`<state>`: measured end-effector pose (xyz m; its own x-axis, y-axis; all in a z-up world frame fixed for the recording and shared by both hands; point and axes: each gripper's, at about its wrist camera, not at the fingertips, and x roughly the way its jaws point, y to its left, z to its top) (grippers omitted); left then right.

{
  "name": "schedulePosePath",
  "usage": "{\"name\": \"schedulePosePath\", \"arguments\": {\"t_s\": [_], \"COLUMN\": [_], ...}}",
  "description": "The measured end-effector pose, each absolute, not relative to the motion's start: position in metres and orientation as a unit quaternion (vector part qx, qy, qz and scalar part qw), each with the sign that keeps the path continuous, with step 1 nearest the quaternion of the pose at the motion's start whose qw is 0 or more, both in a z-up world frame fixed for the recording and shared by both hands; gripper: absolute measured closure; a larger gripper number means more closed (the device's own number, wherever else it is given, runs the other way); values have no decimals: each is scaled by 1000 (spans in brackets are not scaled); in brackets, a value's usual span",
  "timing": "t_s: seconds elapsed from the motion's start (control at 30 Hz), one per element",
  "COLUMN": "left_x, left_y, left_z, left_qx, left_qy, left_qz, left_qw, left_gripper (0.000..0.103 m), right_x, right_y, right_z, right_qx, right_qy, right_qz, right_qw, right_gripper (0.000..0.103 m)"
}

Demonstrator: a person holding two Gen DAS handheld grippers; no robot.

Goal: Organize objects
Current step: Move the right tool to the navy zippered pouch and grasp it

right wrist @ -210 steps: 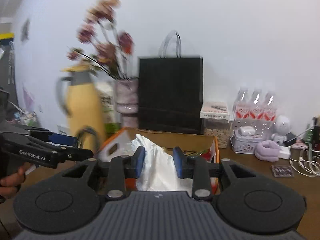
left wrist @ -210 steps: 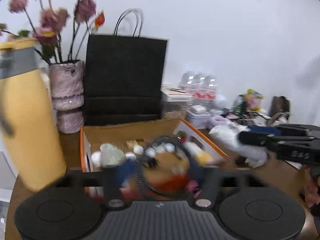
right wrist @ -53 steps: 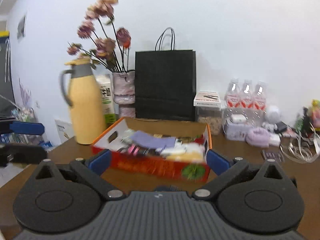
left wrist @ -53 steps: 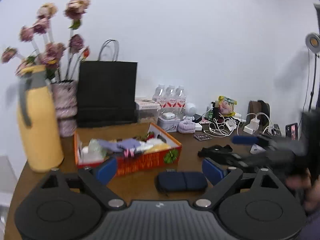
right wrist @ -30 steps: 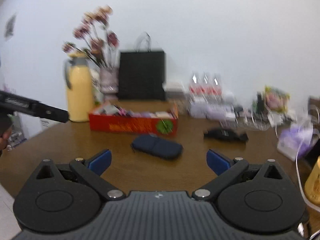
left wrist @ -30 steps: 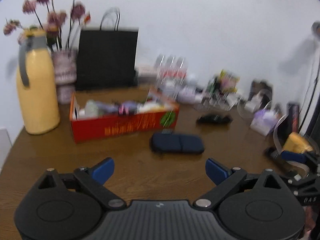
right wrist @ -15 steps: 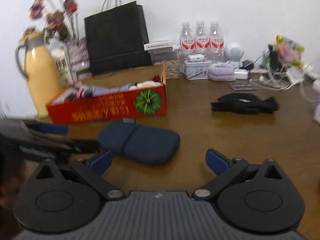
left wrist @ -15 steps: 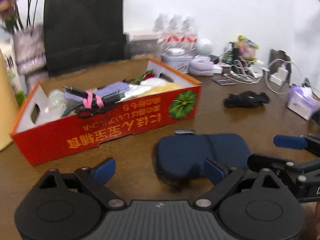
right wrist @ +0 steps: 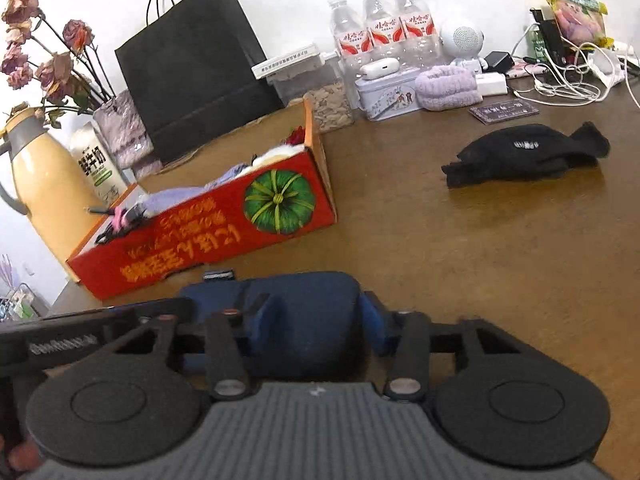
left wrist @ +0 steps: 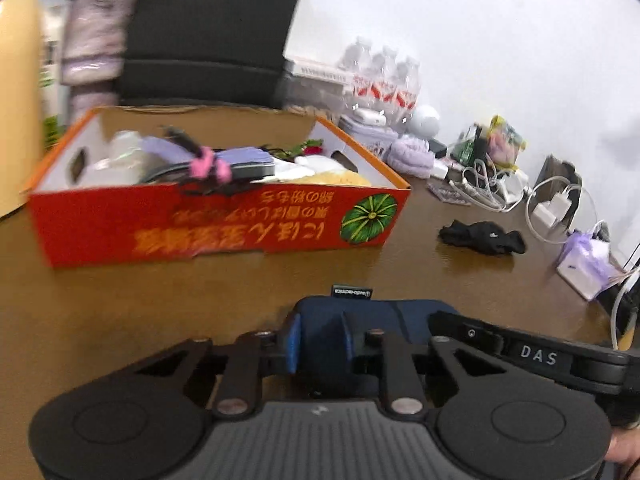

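A soft, dark navy fabric pouch [left wrist: 384, 316], oblong with rounded ends, a seam across its middle and a small black label tab at its far edge, lay flat on the brown wooden desk [left wrist: 120, 300]. Both claws were on it at once. The left claw [left wrist: 318, 344] had its jaws closing, the blue pads pinching the pouch's left end so the fabric bulged between them. The right claw [right wrist: 316, 316] was also closing, its blue pads pressed against the pouch's right end, which filled the gap between them. In the left wrist view the right claw's black body reached in just to the right of the left claw.

Just beyond the pouch, ahead of both claws, stood an open red-and-orange cardboard box [right wrist: 224, 232] printed with a green pumpkin and filled with mixed items. Farther ahead and to the right of the claws lay a crumpled black cloth [right wrist: 528, 154], well apart from the pouch.
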<state>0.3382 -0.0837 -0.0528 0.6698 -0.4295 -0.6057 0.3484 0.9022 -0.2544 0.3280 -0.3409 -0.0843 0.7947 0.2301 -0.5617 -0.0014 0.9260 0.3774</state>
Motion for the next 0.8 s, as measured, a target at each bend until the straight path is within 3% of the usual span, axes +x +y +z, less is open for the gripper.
{"name": "schedulePosePath", "arguments": {"t_s": [0.43,0.8], "left_x": [189,163], "left_y": [-27,-22], "left_z": [-12,43], "left_qx": [-103,-94], "left_qy": [314,230], "left_qz": [-217,-226], "left_qw": [919,942], "left_gripper": [87,87], "right_x": [163,130], "right_y": [-313,-304], "right_z": [-41,12], "right_qx": [147,124], "right_qy": [229,157], "right_qz": [67,80], "right_qw": [960,977], "right_gripper": [80,80]}}
